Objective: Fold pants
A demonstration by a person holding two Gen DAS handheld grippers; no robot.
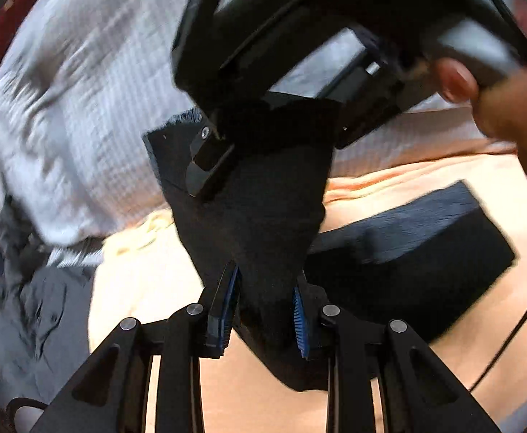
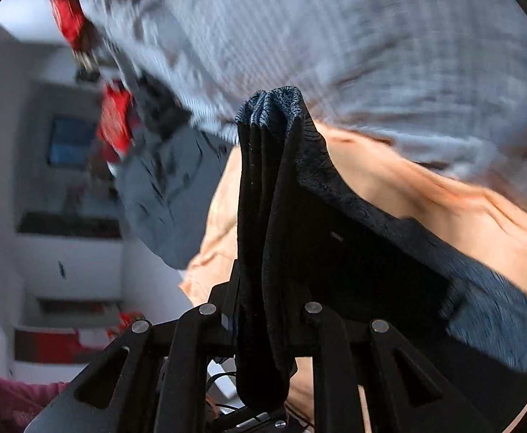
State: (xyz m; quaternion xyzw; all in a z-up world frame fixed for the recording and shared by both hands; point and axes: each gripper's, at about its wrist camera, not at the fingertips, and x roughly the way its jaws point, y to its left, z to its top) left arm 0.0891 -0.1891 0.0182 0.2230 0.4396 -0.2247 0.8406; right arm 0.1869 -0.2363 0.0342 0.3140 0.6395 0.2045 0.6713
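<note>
We pinch the dark pants (image 1: 263,195) in both tools — left hand-held gripper (image 1: 263,310) at lower centre, right hand-held gripper (image 2: 263,310) clamped on bunched cloth — lifted above the peach bedsheet (image 1: 148,281). Folding looks midway; laying flat remains.

1. Tools: two. The left tool (image 1: 263,303) shows its own fingers in the left wrist view, and the right tool (image 1: 209,166) reaches into that same view from above; the right wrist view shows only the right tool (image 2: 263,306).
2. Dark pants (image 1: 260,195): one garment, gripped by both tools (image 2: 274,195).
3. Folded dark garments lying on the bed: one (image 1: 408,252).
4. Peach bedsheets (image 1: 426,176): one.
5. Pale grey checked blankets (image 1: 83,108): one.
6. Crumpled grey garments (image 1: 43,310): one.
7. Red cloth items (image 2: 115,122): at least one; blur hides whether more.
8. Person's hands: one (image 1: 509,108), at the right edge of the left wrist view.
</note>
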